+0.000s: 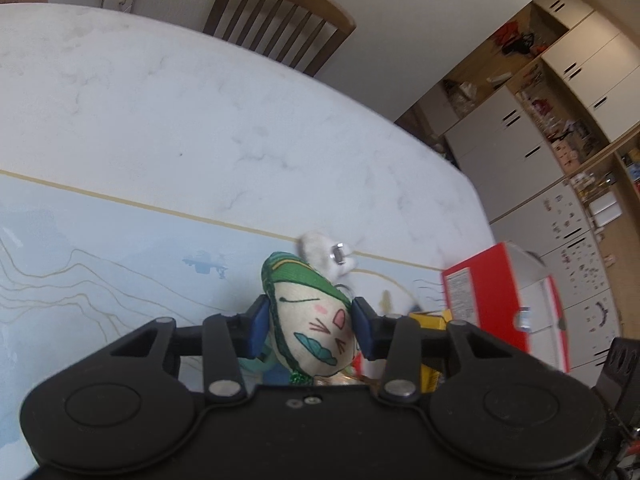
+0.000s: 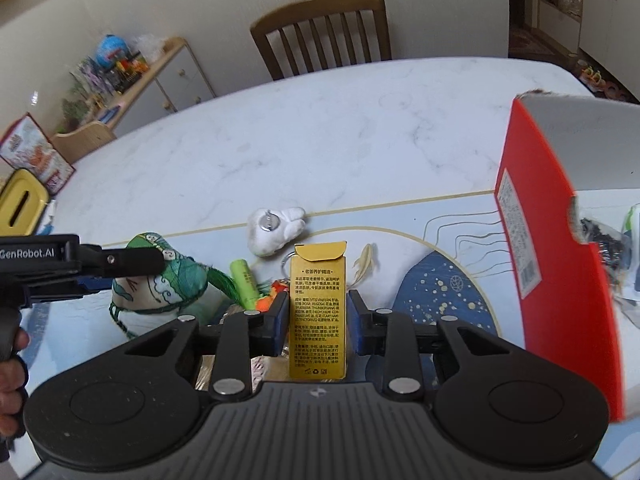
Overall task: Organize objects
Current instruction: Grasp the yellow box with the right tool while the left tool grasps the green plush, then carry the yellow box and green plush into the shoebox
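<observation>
A cream and green cloth sachet (image 1: 316,332) with a drawn face sits squeezed between the blue pads of my left gripper (image 1: 311,318), which is shut on it. The right wrist view shows the same sachet (image 2: 172,284) low over the blue mat (image 2: 440,296), under a left finger (image 2: 132,260). My right gripper (image 2: 319,314) is shut on an upright yellow carton (image 2: 319,300) with printed text. A white plush keychain (image 2: 274,230) lies beyond it, and a green tube (image 2: 245,280) and an orange trinket (image 2: 267,301) lie between the two grippers.
A tall red and white box (image 2: 552,248) stands open at the right with a bag of dark items (image 2: 604,248) inside. The marble table (image 2: 320,136) stretches to a wooden chair (image 2: 324,36). A yellow tissue box (image 2: 20,200) sits at the left edge.
</observation>
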{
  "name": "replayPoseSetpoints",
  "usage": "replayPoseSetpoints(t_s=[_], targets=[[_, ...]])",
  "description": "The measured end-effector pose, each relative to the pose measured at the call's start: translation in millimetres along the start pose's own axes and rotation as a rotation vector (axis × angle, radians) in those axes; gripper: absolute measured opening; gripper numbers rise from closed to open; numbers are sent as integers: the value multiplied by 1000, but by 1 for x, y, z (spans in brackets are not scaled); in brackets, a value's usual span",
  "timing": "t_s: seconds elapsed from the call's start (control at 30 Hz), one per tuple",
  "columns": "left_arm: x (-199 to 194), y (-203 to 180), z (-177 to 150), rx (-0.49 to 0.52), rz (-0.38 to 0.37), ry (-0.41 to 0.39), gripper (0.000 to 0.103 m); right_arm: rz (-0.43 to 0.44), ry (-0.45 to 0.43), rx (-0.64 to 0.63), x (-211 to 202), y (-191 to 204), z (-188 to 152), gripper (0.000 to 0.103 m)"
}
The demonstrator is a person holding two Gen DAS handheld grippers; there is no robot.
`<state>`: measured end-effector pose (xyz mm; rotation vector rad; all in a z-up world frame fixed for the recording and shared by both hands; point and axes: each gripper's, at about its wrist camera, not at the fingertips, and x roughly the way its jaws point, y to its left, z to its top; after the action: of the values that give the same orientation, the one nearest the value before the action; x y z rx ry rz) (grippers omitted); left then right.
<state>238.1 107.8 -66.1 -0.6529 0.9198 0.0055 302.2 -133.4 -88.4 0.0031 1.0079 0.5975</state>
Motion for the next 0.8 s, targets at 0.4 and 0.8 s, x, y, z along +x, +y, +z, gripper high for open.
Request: replayPoseSetpoints(t_s=[0.4,0.8], targets=[[-52,-44,-5,15,-90,-77,42,58,-81,2,-86,-20,-7,29],[-59,-134,-14,97,-142,-102,42,69,-150,-2,-150,-81,7,29]])
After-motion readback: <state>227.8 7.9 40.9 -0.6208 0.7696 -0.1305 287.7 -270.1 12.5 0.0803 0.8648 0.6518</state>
